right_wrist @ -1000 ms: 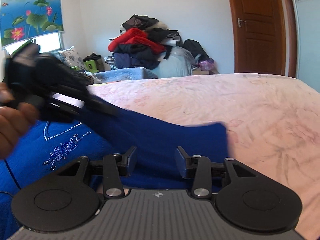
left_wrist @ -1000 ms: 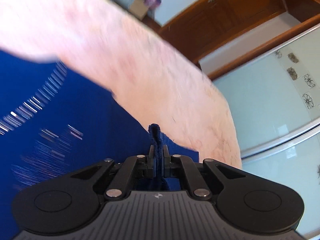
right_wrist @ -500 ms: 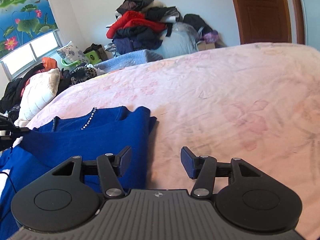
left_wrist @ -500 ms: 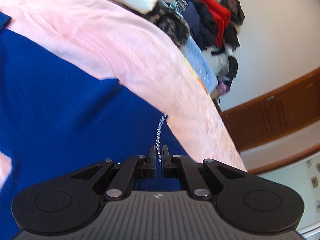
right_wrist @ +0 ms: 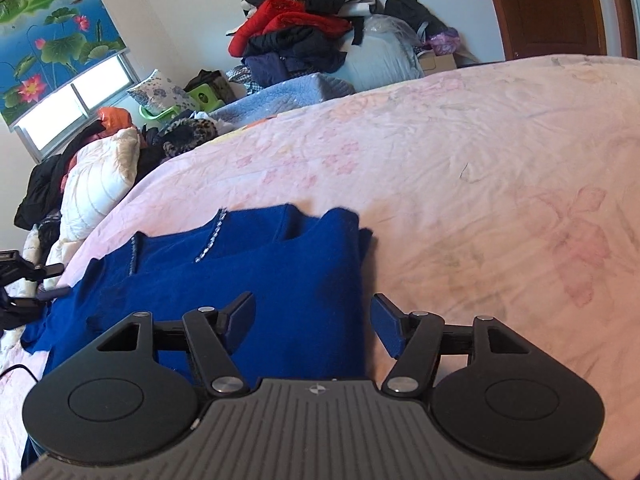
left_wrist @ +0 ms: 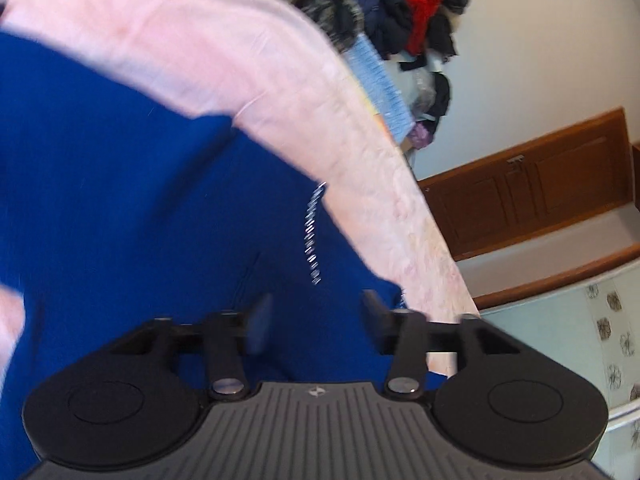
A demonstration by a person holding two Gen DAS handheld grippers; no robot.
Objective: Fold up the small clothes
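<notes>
A blue knit top (right_wrist: pixel 260 264) with a rhinestone neckline (right_wrist: pixel 208 244) lies on the pink bedsheet (right_wrist: pixel 480 184), one side folded over its body. My right gripper (right_wrist: pixel 312 324) hovers over the top's right edge, its jaws opening with nothing pinched between them. In the left wrist view the blue top (left_wrist: pixel 140 200) fills the lower left, its rhinestone trim (left_wrist: pixel 312 236) just ahead of my left gripper (left_wrist: pixel 316 316). That gripper's jaws are opening above the fabric and the pads do not press on it. The left gripper's black body (right_wrist: pixel 20 276) shows at the far left edge of the right wrist view.
A heap of red and dark clothes (right_wrist: pixel 296 36) rises against the back wall, with a blue quilt (right_wrist: pixel 288 92) below it. Pillows and bundles (right_wrist: pixel 100 172) line the bed's left side under a window. A wooden door (right_wrist: pixel 548 8) stands at the back right.
My left gripper, shut on the blue fabric a second ago, swung it across and has let go, jaws now apart. The right gripper's jaws have spread wider, and the top now lies folded.
</notes>
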